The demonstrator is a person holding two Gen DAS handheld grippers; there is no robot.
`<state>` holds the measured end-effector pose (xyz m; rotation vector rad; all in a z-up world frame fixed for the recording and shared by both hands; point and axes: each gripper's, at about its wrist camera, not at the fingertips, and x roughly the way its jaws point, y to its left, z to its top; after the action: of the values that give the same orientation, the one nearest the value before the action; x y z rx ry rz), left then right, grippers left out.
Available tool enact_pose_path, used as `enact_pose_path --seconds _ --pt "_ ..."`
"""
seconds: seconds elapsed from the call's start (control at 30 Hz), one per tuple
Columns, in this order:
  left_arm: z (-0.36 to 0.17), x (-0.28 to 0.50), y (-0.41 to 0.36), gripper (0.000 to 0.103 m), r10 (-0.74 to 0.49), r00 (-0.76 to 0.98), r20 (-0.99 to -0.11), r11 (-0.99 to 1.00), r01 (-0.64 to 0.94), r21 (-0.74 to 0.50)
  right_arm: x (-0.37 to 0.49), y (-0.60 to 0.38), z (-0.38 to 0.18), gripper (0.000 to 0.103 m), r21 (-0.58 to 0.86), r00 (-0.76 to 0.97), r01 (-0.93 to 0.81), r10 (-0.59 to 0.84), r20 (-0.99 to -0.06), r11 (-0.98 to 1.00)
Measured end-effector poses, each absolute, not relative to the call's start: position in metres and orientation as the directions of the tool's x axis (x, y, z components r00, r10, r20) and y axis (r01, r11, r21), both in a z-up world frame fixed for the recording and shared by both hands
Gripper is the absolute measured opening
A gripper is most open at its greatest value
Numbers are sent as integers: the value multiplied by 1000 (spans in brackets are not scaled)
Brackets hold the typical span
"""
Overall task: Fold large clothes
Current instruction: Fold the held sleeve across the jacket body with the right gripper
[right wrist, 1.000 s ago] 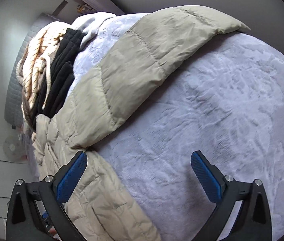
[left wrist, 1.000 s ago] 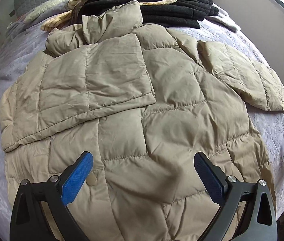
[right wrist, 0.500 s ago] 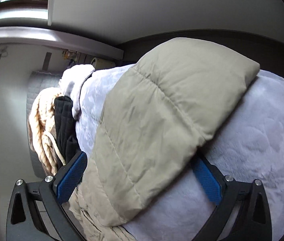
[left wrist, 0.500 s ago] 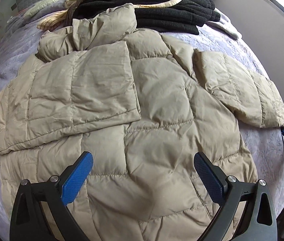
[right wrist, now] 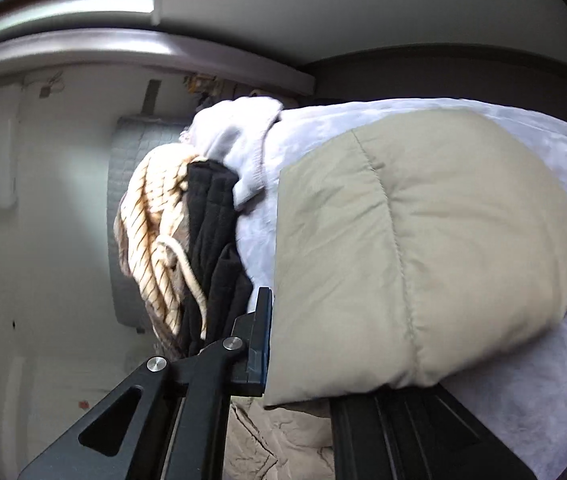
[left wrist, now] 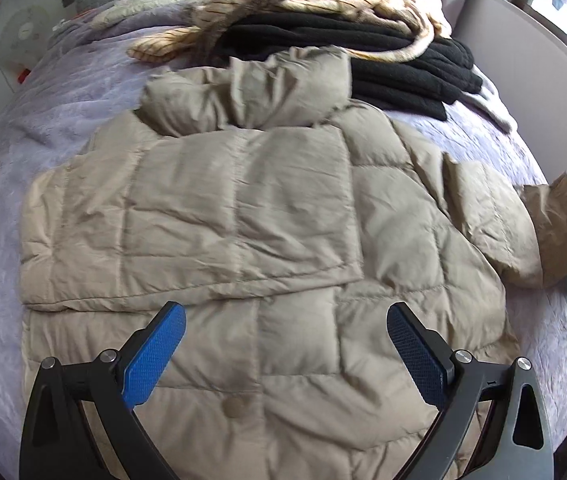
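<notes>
Lavender bedspread [left wrist: 83, 92] bears the beige jacket [left wrist: 243, 208]; right gripper [right wrist: 271, 344] just clamped its sleeve [right wrist: 403, 248], left gripper [left wrist: 283, 344] wide.

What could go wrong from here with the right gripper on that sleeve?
1. The right gripper, whose jaws have just been closing, pinches only the cuff edge of the puffy sleeve; slick fabric may slip out.
2. The left gripper hovers open, so nothing pins the jacket; pulling could drag it and undo the folded left sleeve.

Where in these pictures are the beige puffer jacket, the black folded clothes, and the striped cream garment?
beige puffer jacket [left wrist: 295, 216]: left wrist view, on its folded-over sleeve.
black folded clothes [left wrist: 395, 64]: left wrist view, middle of the stack.
striped cream garment [right wrist: 155, 224]: right wrist view, on its striped side.
</notes>
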<state>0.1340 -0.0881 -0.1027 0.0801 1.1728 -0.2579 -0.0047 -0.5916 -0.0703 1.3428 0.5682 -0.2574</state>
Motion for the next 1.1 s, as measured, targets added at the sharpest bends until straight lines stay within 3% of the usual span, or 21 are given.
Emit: enact_pose_path --seconds 0.23,0.37,0.63,0.87,0.97,1.03,1.1 --pt "-98 147 -26 101 -129 416 -900 987 146 -74 92 -436 1 8 727 798 275 273 -538 629" --pt "-101 154 16 101 -100 432 -896 994 76 -75 144 -333 10 8 566 722 112 325 -611 816" --pt "-114 161 67 101 -59 440 -896 998 -4 -68 179 -214 -92 8 385 490 36 319 -811 922" --pt "-130 167 79 101 -81 414 -907 996 -10 -94 177 -232 -142 10 418 412 137 332 -848 898" --pt "-133 171 77 101 -96 409 -908 994 -4 -107 174 -245 -138 37 437 403 143 351 -845 888" --pt "-133 173 75 101 -103 410 -906 994 4 -111 164 -257 -129 70 461 423 158 362 -831 874" --pt "-133 176 73 101 -111 415 -903 993 13 -116 147 -271 -120 73 476 459 203 347 -818 855"
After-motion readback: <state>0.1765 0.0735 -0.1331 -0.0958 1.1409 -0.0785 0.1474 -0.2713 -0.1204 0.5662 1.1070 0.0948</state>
